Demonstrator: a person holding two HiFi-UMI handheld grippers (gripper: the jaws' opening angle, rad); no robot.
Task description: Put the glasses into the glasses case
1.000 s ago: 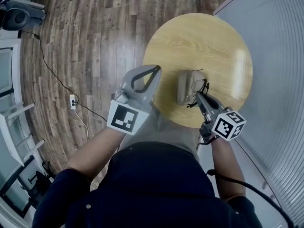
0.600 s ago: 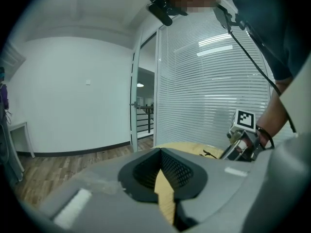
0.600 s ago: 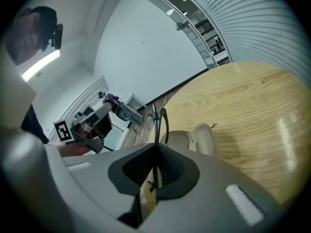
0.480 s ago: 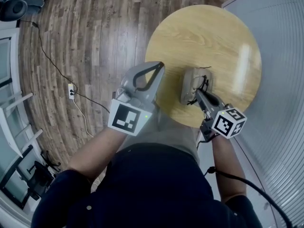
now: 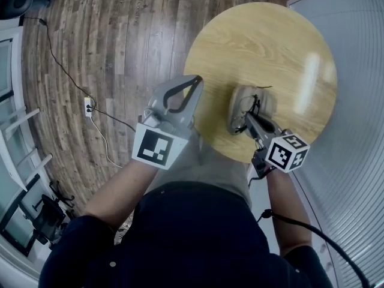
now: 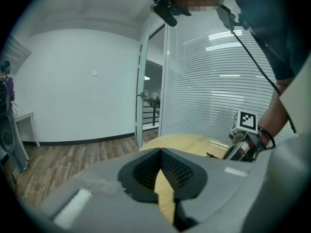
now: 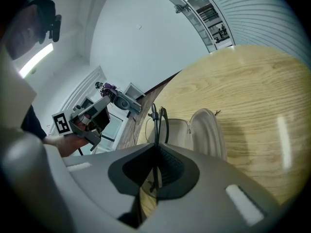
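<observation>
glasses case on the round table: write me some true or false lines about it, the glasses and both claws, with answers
1. The beige oval glasses case lies open on the round light wooden table. True.
2. The right claw is empty. False: it is shut on the thin black-framed glasses, held right at the open case.
3. The left claw grips the case lid. False: it is shut on nothing, at the table's near edge, apart from the case.
4. The table stands on a brown wood-plank floor. True.
</observation>
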